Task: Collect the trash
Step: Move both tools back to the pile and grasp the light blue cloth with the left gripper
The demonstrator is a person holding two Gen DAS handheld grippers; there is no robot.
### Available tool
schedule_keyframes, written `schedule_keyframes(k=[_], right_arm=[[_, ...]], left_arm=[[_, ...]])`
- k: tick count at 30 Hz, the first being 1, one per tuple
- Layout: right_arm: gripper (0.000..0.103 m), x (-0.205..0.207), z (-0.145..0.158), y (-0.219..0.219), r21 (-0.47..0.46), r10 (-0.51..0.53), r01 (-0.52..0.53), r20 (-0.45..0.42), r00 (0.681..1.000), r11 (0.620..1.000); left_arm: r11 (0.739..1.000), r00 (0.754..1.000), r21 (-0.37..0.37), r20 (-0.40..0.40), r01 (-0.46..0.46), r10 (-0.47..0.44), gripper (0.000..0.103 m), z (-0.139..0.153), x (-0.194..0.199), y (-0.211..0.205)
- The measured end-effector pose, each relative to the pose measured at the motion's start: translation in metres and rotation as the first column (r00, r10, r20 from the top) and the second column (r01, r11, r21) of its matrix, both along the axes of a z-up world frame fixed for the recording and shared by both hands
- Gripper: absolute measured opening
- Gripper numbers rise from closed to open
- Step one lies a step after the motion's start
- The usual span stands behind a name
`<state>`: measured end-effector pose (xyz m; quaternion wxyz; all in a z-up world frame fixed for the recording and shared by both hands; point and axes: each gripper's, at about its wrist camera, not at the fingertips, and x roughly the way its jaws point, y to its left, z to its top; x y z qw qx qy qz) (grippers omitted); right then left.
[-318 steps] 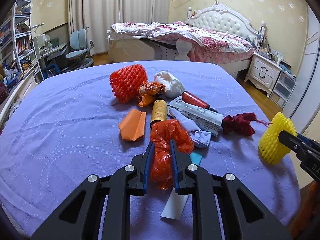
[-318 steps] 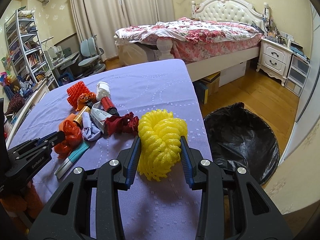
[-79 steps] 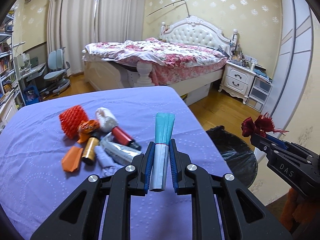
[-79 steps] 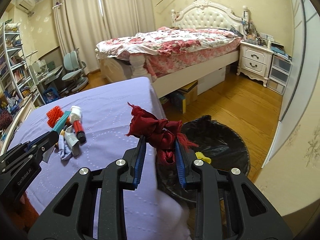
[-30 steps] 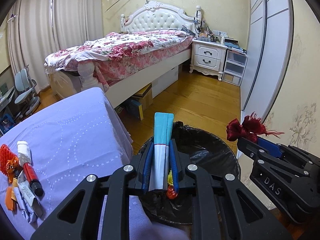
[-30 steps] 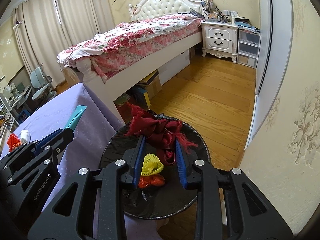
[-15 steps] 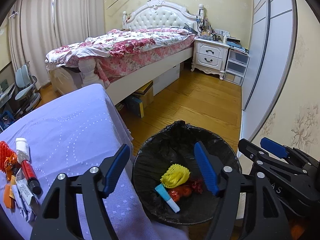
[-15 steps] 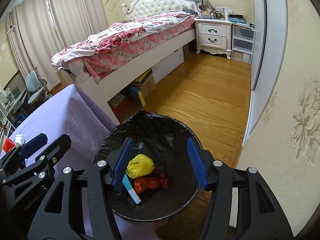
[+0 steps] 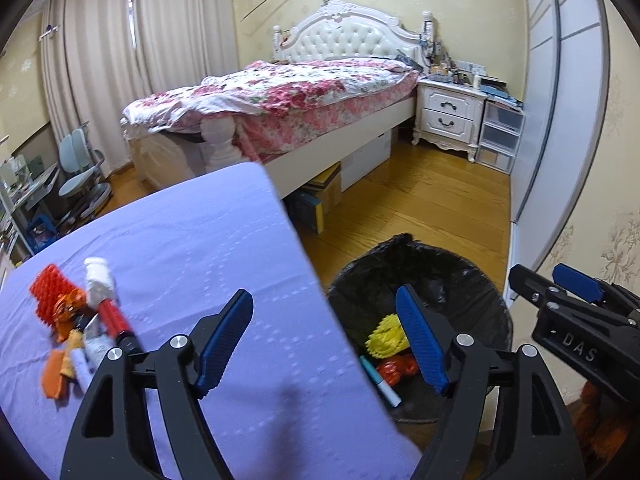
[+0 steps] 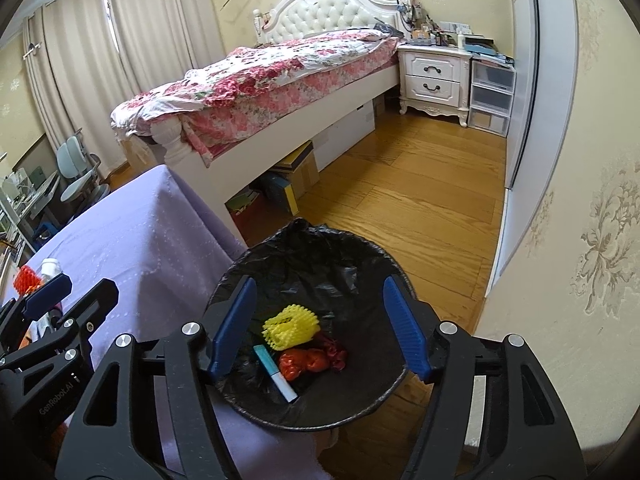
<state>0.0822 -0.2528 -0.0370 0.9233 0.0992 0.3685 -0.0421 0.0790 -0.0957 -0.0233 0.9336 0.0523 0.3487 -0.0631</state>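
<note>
A black-lined trash bin (image 10: 352,252) stands on the floor beside the purple table (image 9: 180,248). Inside lie a yellow foam net (image 10: 291,326), a teal and white tube (image 10: 275,372), an orange wrapper (image 10: 301,362) and a dark red rag (image 10: 335,353). My right gripper (image 10: 320,332) is open and empty above the bin. My left gripper (image 9: 326,340) is open and empty over the table's right edge, beside the bin (image 9: 472,288). Remaining trash lies at the table's left: a red foam net (image 9: 47,292), a white wad (image 9: 98,280), a red tube (image 9: 114,320) and orange scraps (image 9: 56,372).
A bed (image 9: 304,92) with a floral cover stands behind the table, with boxes (image 9: 320,196) under it. A white nightstand (image 9: 450,114) and drawers are at the back right. A wardrobe and wall (image 10: 560,160) run along the right. Wooden floor (image 10: 400,200) surrounds the bin.
Both grippers opened and dropped the teal tube and the dark red rag into the bin. The left gripper has since swung left, toward the table.
</note>
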Motion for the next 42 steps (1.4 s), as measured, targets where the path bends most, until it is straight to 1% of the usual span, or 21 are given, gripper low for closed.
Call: schedule_keyframes(k=[3, 9, 14, 20, 23, 28, 30, 33, 35, 36, 37, 40, 42], right_arm=[[0.065, -0.003, 0.001, 0.011, 0.011, 0.029, -0.029, -0.003, 1.000, 1.000], [0.065, -0.008, 0.002, 0.050, 0.017, 0.121, -0.121, -0.011, 0.993, 0.992], [0.065, -0.010, 0.003, 0.088, 0.001, 0.208, -0.208, -0.017, 0.978, 0.978], [0.065, -0.010, 0.003, 0.129, -0.010, 0.296, -0.297, -0.031, 0.955, 0.955], [0.065, -0.009, 0.001, 0.147, -0.026, 0.334, -0.335, -0.043, 0.942, 0.942], [0.065, -0.006, -0.002, 0.169, -0.041, 0.370, -0.372, -0.058, 0.927, 0.927], [0.065, -0.006, -0.002, 0.174, -0.040, 0.377, -0.380, -0.059, 0.924, 0.924], [0.065, -0.005, -0.003, 0.178, -0.039, 0.386, -0.388, -0.063, 0.921, 0.921], [0.065, -0.004, -0.004, 0.179, -0.039, 0.389, -0.392, -0.065, 0.919, 0.919], [0.065, -0.004, -0.004, 0.180, -0.038, 0.391, -0.394, -0.066, 0.918, 0.918], [0.065, -0.004, -0.004, 0.180, -0.038, 0.392, -0.395, -0.068, 0.917, 0.918], [0.065, -0.003, -0.005, 0.181, -0.036, 0.394, -0.397, -0.069, 0.916, 0.917], [0.065, -0.003, -0.005, 0.182, -0.036, 0.396, -0.399, -0.067, 0.916, 0.916]], left_arm=[[0.999, 0.999, -0.004, -0.012, -0.047, 0.047, 0.074, -0.001, -0.006, 0.021], [0.990, 0.989, -0.001, -0.021, -0.144, 0.144, 0.074, -0.002, -0.023, 0.067], [0.976, 0.976, -0.003, -0.028, -0.217, 0.216, 0.074, -0.005, -0.036, 0.100], [0.952, 0.951, -0.014, -0.046, -0.307, 0.306, 0.074, -0.010, -0.045, 0.141], [0.943, 0.942, -0.025, -0.066, -0.331, 0.329, 0.074, -0.014, -0.045, 0.152], [0.938, 0.936, -0.049, -0.100, -0.342, 0.336, 0.074, -0.021, -0.044, 0.166], [0.940, 0.938, -0.051, -0.109, -0.337, 0.330, 0.071, -0.023, -0.041, 0.166], [0.946, 0.940, -0.048, -0.133, -0.322, 0.313, 0.059, -0.028, -0.038, 0.166], [0.950, 0.943, -0.061, -0.152, -0.307, 0.295, 0.049, -0.031, -0.036, 0.165], [0.951, 0.946, -0.069, -0.153, -0.300, 0.287, 0.048, -0.031, -0.036, 0.166], [0.953, 0.947, -0.073, -0.154, -0.294, 0.280, 0.041, -0.031, -0.037, 0.166], [0.954, 0.950, -0.087, -0.154, -0.287, 0.271, 0.038, -0.031, -0.038, 0.167], [0.954, 0.952, -0.103, -0.149, -0.283, 0.266, 0.037, -0.030, -0.040, 0.169]])
